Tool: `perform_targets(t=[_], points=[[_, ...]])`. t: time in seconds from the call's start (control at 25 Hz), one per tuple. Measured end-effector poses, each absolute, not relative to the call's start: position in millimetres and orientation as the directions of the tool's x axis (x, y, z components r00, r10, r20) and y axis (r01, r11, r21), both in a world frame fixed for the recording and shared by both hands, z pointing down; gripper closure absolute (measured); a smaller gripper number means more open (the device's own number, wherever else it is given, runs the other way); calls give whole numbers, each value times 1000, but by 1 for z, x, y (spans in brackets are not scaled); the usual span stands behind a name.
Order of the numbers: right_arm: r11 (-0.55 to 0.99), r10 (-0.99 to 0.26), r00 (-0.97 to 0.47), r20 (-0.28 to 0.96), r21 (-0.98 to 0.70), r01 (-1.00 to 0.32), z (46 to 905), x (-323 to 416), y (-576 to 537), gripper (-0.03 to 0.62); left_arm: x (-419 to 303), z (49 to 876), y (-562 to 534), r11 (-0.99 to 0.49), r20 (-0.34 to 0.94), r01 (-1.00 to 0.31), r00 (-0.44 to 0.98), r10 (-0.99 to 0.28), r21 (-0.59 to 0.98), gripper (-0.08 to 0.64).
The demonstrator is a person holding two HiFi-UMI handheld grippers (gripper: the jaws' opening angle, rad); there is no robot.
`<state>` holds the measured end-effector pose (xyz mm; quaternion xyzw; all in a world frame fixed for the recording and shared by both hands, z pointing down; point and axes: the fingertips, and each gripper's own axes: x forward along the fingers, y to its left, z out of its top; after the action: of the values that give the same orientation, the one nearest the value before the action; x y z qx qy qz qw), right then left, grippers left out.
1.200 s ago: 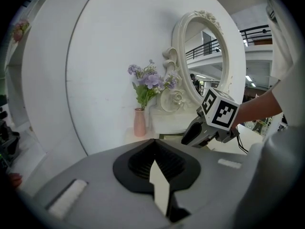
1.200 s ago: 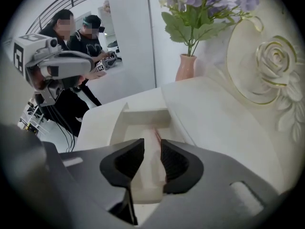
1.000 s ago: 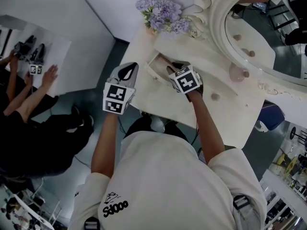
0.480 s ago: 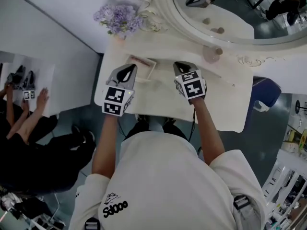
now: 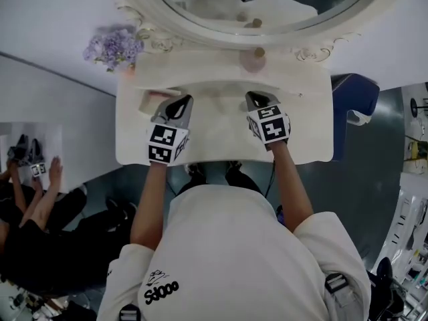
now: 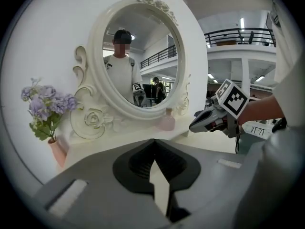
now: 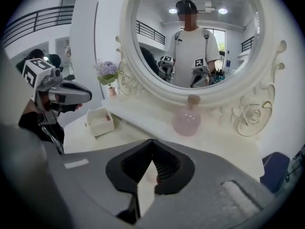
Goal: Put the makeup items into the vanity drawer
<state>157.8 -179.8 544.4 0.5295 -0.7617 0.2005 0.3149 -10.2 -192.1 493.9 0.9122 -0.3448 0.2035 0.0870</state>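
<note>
The left gripper [image 5: 178, 104] and right gripper [image 5: 255, 99] have jaws pressed together, empty. The drawer [image 5: 151, 99] lies at the tabletop's [image 5: 221, 142] left edge, just beside the left tips.

Oval mirror [image 5: 267, 5] in carved white frame, far edge of vanity top [image 5: 221, 129]. Purple flowers [image 5: 112, 45] in pink vase [image 6: 58, 151], far left, just beside frame. Blue seat [image 5: 353, 95] on floor, right of vanity top. Dark-clothed bystanders [image 5: 33, 226] near left, hands at separate white table [image 5: 13, 136].
</note>
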Motion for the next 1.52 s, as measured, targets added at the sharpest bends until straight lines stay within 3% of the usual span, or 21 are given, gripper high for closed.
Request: perform_targets(t=[0.32,0.56,1.16,1.28,1.52], points=[[300,-718,-217,661,13,-954,545,203,-149,589,59,527,-179,-808,502,-583,726,-470,86,540],[242,-736,-202,646,-28,-970,553,227,-122,590,111,564,-161,-872,561,-475,756,-336,119,465],[252,-695,-210,688,-40,-967,585,270,-80,591,178,644,-164,-874,641,-459,722,-262,161,315],[258,-689,-214,693,-43,-965,588,273,-75,590,182,656,-166,-870,658,-470,704,-266,151,317],[290,-673,-235,702,-42,-956,591,270,-71,589,187,658,-169,-880,650,-460,706,-282,117,401]])
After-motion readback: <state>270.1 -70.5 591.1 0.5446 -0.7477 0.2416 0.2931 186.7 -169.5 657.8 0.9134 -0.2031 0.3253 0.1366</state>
